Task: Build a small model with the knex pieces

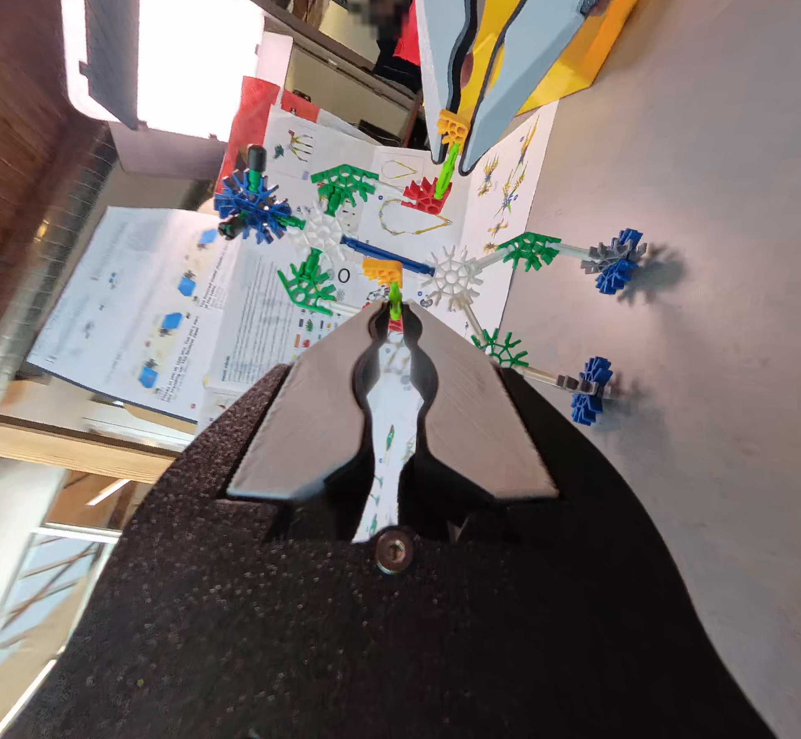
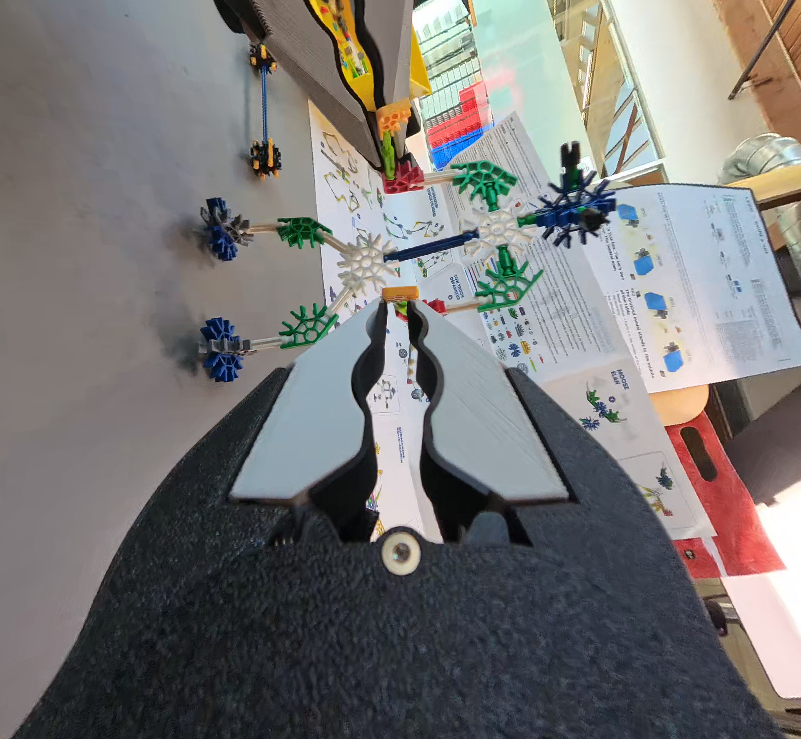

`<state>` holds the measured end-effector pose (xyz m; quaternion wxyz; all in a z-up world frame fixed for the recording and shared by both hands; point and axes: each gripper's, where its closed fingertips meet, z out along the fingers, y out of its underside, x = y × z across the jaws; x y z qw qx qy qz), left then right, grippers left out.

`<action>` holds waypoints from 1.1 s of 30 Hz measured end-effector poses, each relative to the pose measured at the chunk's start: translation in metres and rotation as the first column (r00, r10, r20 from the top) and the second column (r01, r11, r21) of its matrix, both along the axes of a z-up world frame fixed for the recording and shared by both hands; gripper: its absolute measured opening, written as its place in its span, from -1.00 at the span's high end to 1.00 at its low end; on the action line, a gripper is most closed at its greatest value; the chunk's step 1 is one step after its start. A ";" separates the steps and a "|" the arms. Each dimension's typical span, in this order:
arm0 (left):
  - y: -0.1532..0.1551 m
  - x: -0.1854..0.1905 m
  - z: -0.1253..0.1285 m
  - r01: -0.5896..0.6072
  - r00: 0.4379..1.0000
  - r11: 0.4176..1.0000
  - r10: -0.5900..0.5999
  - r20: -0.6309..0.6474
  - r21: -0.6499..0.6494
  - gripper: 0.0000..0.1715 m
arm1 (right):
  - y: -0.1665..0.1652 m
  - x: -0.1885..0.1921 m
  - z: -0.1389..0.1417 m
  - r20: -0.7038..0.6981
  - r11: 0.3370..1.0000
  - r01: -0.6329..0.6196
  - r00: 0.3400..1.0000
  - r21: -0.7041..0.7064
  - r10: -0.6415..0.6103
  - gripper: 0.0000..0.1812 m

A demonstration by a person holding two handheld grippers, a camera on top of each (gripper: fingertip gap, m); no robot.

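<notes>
**Two grippers, each clamped on one leg of a rod-and-connector toy**

Left wrist view: left gripper (image 1: 392, 311) was pressed tight on lime rod A (image 1: 394, 300), with yellow connector A (image 1: 382, 269) just past its tips. Toy model (image 1: 453, 276) stood partly on the instruction sheet (image 1: 490, 181) and partly on the grey table (image 1: 693, 155), its blue-grey feet (image 1: 613, 261) on the table. Right gripper (image 1: 451, 163) showed at the top, pinching yellow connector B (image 1: 453, 126). Lime rod B (image 1: 446, 170) ran from there to a red connector (image 1: 427, 194). Yellow tray (image 1: 563, 68) sat behind it.

Right wrist view: right gripper's fingers were nearly together, with connector B at the tips and a bit of lime in the slit. Left gripper hung at the top, squeezing rod A. Wheel axle (image 2: 263, 105) lay on the table, well apart from the model.
</notes>
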<state>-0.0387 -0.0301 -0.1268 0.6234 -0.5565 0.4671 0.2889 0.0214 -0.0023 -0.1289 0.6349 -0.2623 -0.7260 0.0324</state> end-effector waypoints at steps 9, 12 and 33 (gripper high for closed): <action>-0.042 0.023 -0.031 0.095 0.990 0.995 -0.096 -0.102 -0.016 0.89 | -0.044 0.038 -0.038 0.037 0.988 -0.035 0.998 -0.151 0.041 0.94; -0.053 0.028 -0.041 0.120 0.988 0.989 -0.127 -0.091 -0.081 0.88 | -0.060 0.046 -0.053 0.102 0.914 -0.038 0.991 -0.404 0.086 0.93; -0.076 0.025 -0.109 0.205 0.967 0.787 -0.070 0.245 -0.583 0.72 | -0.073 0.068 -0.106 0.395 0.683 0.220 0.912 -0.696 0.108 0.69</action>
